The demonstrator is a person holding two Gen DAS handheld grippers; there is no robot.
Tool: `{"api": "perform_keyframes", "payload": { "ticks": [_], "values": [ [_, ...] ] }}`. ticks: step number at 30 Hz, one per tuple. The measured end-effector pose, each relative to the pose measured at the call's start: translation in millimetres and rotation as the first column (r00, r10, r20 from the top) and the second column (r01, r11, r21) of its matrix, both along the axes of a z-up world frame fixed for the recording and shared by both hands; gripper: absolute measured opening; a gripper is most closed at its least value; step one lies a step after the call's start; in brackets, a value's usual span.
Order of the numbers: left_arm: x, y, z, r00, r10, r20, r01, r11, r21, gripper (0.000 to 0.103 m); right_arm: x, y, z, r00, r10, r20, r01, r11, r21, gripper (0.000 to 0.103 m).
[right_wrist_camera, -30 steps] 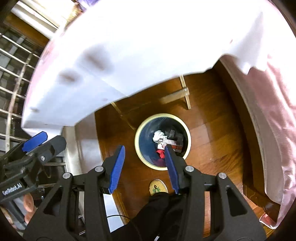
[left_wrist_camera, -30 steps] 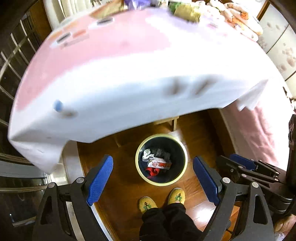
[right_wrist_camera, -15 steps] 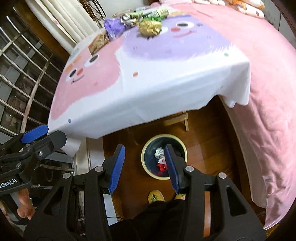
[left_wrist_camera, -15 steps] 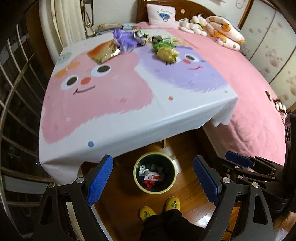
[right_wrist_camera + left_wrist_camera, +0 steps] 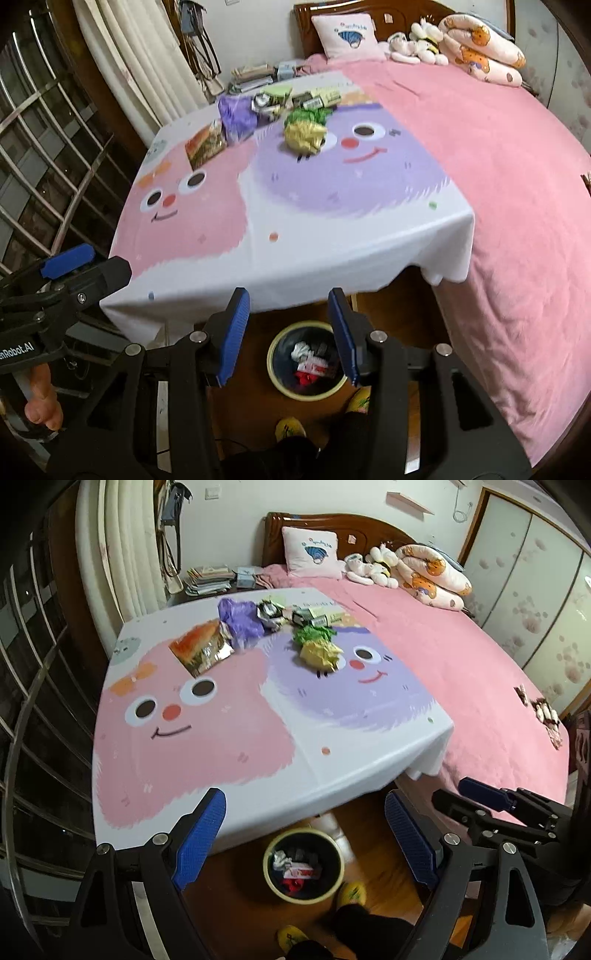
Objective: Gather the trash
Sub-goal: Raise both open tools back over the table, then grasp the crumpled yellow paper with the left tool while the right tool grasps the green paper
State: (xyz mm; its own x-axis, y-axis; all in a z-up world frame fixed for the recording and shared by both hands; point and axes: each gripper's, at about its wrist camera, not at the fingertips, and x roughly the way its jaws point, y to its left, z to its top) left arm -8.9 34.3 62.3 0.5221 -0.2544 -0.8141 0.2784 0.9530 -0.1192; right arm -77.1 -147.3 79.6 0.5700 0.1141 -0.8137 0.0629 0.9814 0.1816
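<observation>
On the floor under the table's near edge stands a round bin [image 5: 303,899] [image 5: 306,397] holding wrappers. At the far end of the cartoon tablecloth [image 5: 207,738] lies trash: a yellow crumpled wrapper [image 5: 319,653] [image 5: 304,136], a green wrapper [image 5: 312,633], a purple bag [image 5: 240,620] [image 5: 236,114], an orange snack bag [image 5: 201,650] [image 5: 205,146] and silvery wrappers [image 5: 271,611]. My left gripper [image 5: 303,797] is open wide and empty, high above the bin. My right gripper [image 5: 288,295] hangs beside it, jaws half apart with nothing between them.
A bed with a pink cover [image 5: 461,672] runs along the table's right side, with pillows and plush toys [image 5: 373,568] at its head. A window grille [image 5: 44,147] and curtain are at the left. The person's feet in yellow slippers [image 5: 351,891] stand by the bin.
Both grippers have risen from low over the bin to above table height, so the tabletop and its trash have come into view. Neither gripper's jaws have changed.
</observation>
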Motion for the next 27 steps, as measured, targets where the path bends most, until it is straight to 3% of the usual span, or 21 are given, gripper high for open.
{"api": "perform_keyframes", "payload": {
  "ticks": [5,13,20,27],
  "values": [
    [32.1,-8.0,4.3,0.999,0.041,0.006,-0.042,0.999,0.024,0.089,37.6,-17.6,10.0,0.999,0.01,0.037,-0.01,1.0,0.0,0.041],
    [130.3,-41.1,-11.2,0.986,0.151,-0.07,-0.151,0.988,-0.005,0.089,140.6,-73.2,9.7,0.996,0.058,0.069,-0.06,0.998,0.023,0.041],
    [225.6,-99.5,-37.9,0.958,0.249,-0.141,-0.248,0.968,0.019,0.089,250.0,-132.9,-12.9,0.988,0.154,0.007,-0.154,0.986,0.058,0.041],
    [308.3,-143.6,-78.9,0.918,0.338,-0.206,-0.336,0.941,0.047,0.089,323.8,-161.0,-32.0,0.968,0.249,-0.017,-0.247,0.966,0.073,0.041]
  ]
}}
